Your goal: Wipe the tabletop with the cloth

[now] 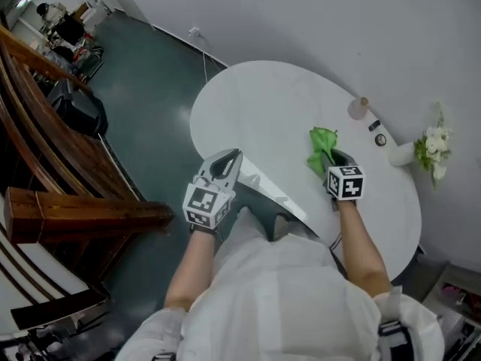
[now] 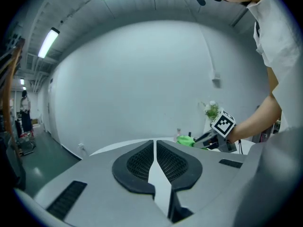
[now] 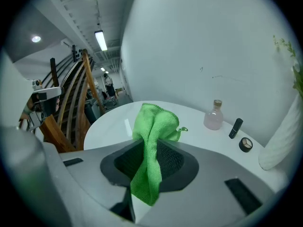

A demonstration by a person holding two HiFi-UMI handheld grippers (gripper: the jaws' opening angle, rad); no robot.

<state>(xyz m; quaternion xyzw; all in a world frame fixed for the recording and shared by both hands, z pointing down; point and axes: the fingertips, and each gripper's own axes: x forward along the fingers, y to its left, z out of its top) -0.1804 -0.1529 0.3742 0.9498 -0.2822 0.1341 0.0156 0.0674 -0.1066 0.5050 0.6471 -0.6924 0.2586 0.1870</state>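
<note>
Green cloth (image 3: 150,141) held over the desk (image 1: 255,104).
My right gripper (image 1: 329,159) has its jaws clamped on it, right of the desk's middle; my left gripper (image 1: 228,160) hovers at the near edge, jaws together.

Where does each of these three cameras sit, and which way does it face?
Head view: on the person's head, facing steeply down at the table; shows both forearms, left gripper, right gripper.
Left gripper view: on the left gripper, facing along its shut jaws across the table toward the wall; shows the right forearm.
Right gripper view: on the right gripper, facing along jaws clamped on the cloth toward a bottle.
Shared: all three show the cloth.
</note>
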